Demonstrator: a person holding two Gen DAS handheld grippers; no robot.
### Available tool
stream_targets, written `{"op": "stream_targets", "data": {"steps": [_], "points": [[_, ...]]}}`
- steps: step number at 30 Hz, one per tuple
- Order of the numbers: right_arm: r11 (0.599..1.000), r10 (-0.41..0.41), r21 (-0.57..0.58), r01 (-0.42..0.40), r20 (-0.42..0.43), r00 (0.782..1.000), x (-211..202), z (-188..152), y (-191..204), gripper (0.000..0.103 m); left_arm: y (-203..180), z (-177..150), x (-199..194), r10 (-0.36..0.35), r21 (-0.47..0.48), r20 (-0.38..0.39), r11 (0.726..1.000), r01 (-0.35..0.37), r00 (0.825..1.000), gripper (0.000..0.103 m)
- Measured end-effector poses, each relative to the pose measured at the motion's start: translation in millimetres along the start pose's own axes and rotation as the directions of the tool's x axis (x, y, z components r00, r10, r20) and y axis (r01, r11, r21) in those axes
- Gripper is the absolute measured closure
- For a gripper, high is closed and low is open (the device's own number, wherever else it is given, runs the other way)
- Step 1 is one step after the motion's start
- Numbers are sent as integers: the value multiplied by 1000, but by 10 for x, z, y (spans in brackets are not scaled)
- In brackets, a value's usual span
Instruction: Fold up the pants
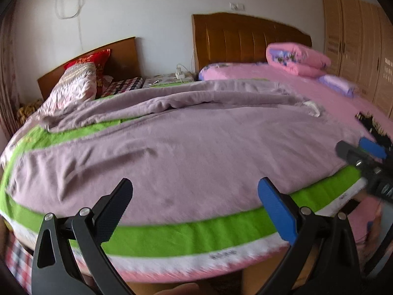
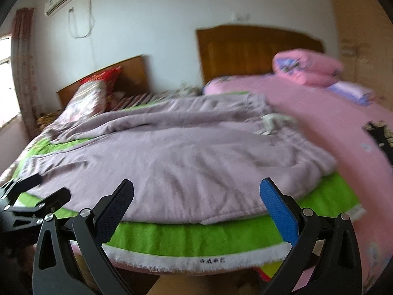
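Observation:
Light purple pants (image 1: 186, 145) lie spread on a green cloth (image 1: 196, 236) over the near end of the bed, legs running left, waistband to the right with a white tag (image 1: 312, 107). In the right wrist view the pants (image 2: 176, 157) fill the middle, waistband (image 2: 307, 154) at right. My left gripper (image 1: 195, 211) hovers open just before the pants' near edge, nothing between its fingers. My right gripper (image 2: 196, 209) is open too, near the same edge. Each gripper shows in the other's view: the right one (image 1: 363, 157) at far right, the left one (image 2: 36, 191) at far left.
The bed has a pink sheet (image 2: 331, 127), folded pink quilts (image 1: 297, 57) and a wooden headboard (image 1: 245, 39). A second bed with patterned pillows (image 1: 78, 83) stands at left. A wardrobe (image 1: 356, 44) lines the right wall. A black patterned item (image 2: 380, 132) lies at the right.

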State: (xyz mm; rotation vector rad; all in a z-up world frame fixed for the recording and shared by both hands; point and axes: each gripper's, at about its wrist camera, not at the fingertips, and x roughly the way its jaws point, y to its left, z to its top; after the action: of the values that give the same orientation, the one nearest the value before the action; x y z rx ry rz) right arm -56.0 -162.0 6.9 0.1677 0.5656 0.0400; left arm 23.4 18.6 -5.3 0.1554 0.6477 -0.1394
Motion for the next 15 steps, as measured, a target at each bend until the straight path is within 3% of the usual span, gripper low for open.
{"op": "stream_targets", "data": {"steps": [2,4,5,7,8,10,13,15], "points": [[996,92,-1,-92,-102,991,173,203,-89,4,93,183,68,13,30,-16,999,-13,1000,1],[992,121,-12,-125,-159,980,308,391,-167,4,224,403,186,11,32,-51,999,-9,999,1],[992,122,-24,-128,-176,977,383,546,-211,4,321,558,295,-29,21,-89,999,31,996,1],[991,112,-59,-124,-173,979,521,833,-302,4,444,792,531,-133,-5,-187,991,134,973,1],[988,101,-96,-119,-175,979,663,1031,-329,4,530,966,740,-201,-41,-257,979,197,945,1],[979,91,-161,-125,-202,975,955,1301,-367,4,649,1184,988,-272,-94,-290,962,256,917,1],[963,114,-201,-178,-292,950,1608,1686,-435,4,854,1636,1525,-291,-161,-277,954,254,916,1],[950,174,-185,-253,-360,917,2105,1906,-497,4,979,1850,1820,-285,-229,-269,947,226,920,1]]}}
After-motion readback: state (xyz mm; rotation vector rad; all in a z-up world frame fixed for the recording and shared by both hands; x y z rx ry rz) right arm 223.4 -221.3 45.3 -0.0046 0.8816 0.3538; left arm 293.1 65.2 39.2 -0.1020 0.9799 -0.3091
